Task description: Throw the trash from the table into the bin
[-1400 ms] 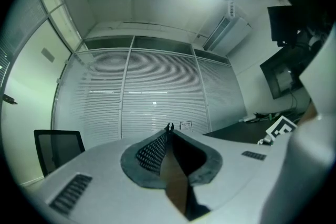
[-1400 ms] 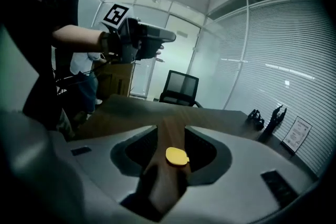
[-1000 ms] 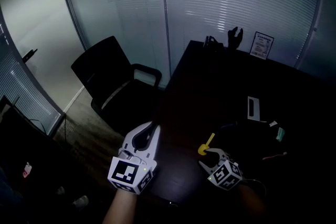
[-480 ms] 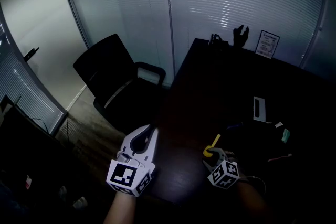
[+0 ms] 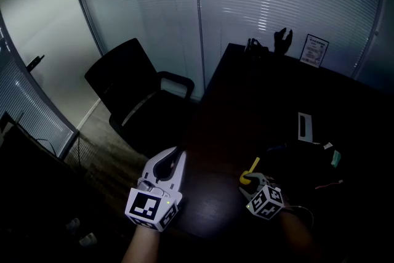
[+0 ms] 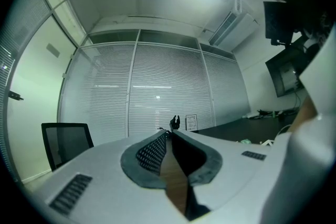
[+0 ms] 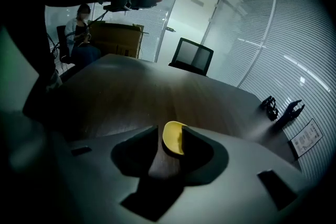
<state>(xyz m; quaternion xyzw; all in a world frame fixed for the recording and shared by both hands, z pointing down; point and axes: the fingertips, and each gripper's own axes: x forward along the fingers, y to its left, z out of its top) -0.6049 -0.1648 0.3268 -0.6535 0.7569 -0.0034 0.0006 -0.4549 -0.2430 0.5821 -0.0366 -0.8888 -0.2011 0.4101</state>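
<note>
Down near the front edge of the dark table (image 5: 246, 101), the right gripper (image 5: 251, 180) is tipped down at a yellow spoon (image 5: 247, 178), or at least that's what it looks like to me. From the right gripper view (image 7: 170, 132) the rounded end of the spoon (image 7: 173, 139) sits right between the jaws. It's up against one jaw, with a thin strip of tabletop showing on the other side, so I'd say the jaws are parted around it and not squeezing yet. The handle runs away from the gripper toward the far side of the table, more or less in line with where the jaws point, so they straddle it crosswise, and closing should catch that end. The left gripper (image 5: 175, 160) is pinched closed on nothing (image 6: 168, 134), held level off the table's edge on the chair (image 5: 132, 89) side, so the right one is clearly nearer. I can't spot a bin anywhere.
</note>
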